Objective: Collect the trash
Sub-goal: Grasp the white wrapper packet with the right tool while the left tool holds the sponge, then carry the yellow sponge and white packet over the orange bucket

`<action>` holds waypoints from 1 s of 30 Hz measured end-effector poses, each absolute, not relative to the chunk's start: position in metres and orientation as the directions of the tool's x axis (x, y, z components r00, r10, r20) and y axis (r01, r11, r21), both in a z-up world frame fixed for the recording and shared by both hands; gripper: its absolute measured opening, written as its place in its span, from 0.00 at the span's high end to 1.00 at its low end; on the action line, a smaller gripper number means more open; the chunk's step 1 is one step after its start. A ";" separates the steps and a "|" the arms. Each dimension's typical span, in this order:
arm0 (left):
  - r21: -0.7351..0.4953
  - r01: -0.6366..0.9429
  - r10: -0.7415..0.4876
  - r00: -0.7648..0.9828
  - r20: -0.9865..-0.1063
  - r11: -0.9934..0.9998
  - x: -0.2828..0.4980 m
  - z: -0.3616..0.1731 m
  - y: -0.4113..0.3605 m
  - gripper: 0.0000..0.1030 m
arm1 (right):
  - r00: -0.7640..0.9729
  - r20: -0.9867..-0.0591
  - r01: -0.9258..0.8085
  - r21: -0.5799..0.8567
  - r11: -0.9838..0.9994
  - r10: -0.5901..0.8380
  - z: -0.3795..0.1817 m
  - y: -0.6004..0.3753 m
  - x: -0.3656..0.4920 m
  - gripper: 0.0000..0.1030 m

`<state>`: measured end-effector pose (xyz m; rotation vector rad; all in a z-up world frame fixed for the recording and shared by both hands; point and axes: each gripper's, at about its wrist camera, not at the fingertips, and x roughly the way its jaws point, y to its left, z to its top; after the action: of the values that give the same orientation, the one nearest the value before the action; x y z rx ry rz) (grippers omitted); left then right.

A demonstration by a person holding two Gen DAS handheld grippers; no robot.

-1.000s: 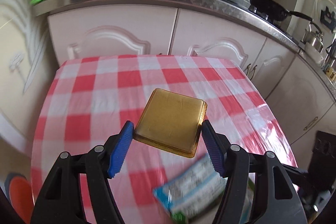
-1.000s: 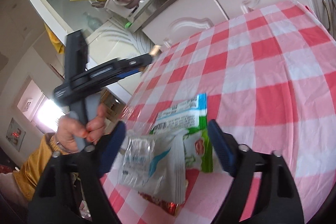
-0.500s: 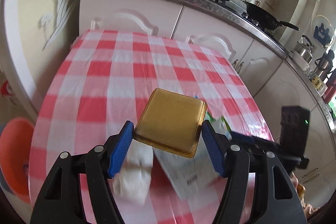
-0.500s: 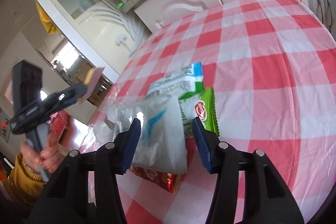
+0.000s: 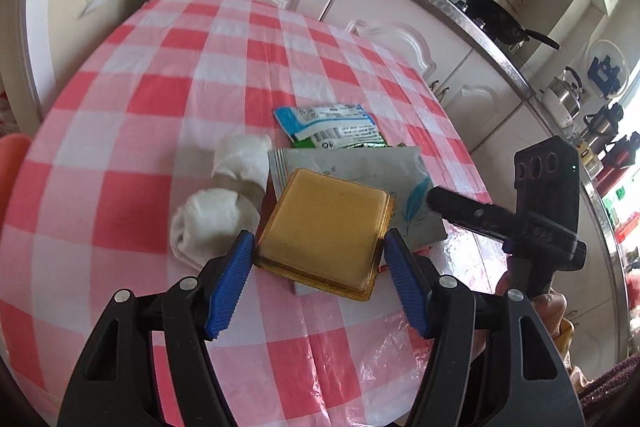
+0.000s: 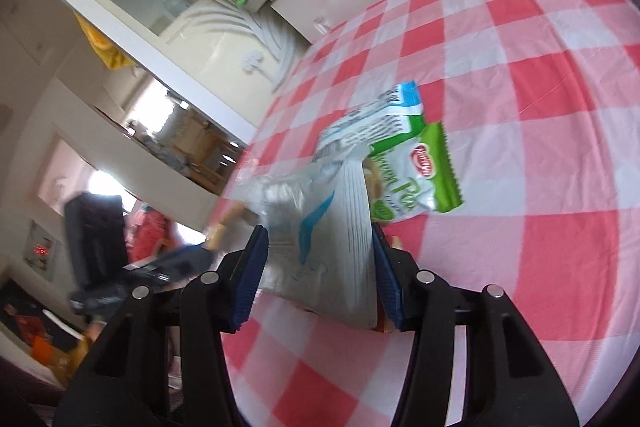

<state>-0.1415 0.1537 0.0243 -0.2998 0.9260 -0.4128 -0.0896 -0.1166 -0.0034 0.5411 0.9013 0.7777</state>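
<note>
Left gripper (image 5: 319, 259): blue ribbed fingers (image 5: 230, 287) pinching a square gold plastic tray (image 5: 326, 229) by two opposite edges, tray held clear above the bench (image 5: 132, 99) with the red-and-white checked cloth, hanging over the trash pile.

Right gripper (image 6: 318, 267): fingers (image 6: 250, 277) clamped on a flat silver foil pouch with a blue feather print (image 6: 320, 243), one pad on each side edge. Pouch is bowed and partly raised off the cloth. In the left wrist view this gripper comes in from the right, its tip at the pouch.

Rest of the pile on the bench:
- green-and-white snack wrapper (image 6: 412, 163), just behind the pouch, partly under it
- crumpled white tissue wad (image 5: 224, 199), touching the pouch's left edge
- something red under the pouch, can't tell what
</note>
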 end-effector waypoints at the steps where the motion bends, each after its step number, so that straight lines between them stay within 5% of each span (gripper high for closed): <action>1: -0.421 0.215 -0.467 0.530 -0.707 0.881 -0.141 0.022 0.154 0.35 | 0.374 -0.455 -0.364 0.729 0.580 0.808 -0.003 -0.118 -0.089 0.48; 8: -0.461 0.215 -0.501 0.510 -0.699 0.861 -0.140 0.004 0.158 0.35 | 0.289 -0.372 -0.385 0.798 0.463 0.882 -0.005 -0.104 -0.087 0.50; 18: -0.476 0.245 -0.531 0.499 -0.685 0.845 -0.144 -0.004 0.158 0.35 | 0.289 -0.508 -0.440 0.682 0.584 0.811 0.000 -0.064 -0.089 0.73; 30: -0.519 0.270 -0.577 0.516 -0.633 0.811 -0.155 0.005 0.168 0.35 | 0.387 -0.498 -0.398 0.669 0.628 0.776 0.008 -0.072 -0.107 0.83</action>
<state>-0.1554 0.1685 0.0052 -0.3807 0.8939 -0.5240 -0.1071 -0.0720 0.0081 0.4878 0.8898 0.7861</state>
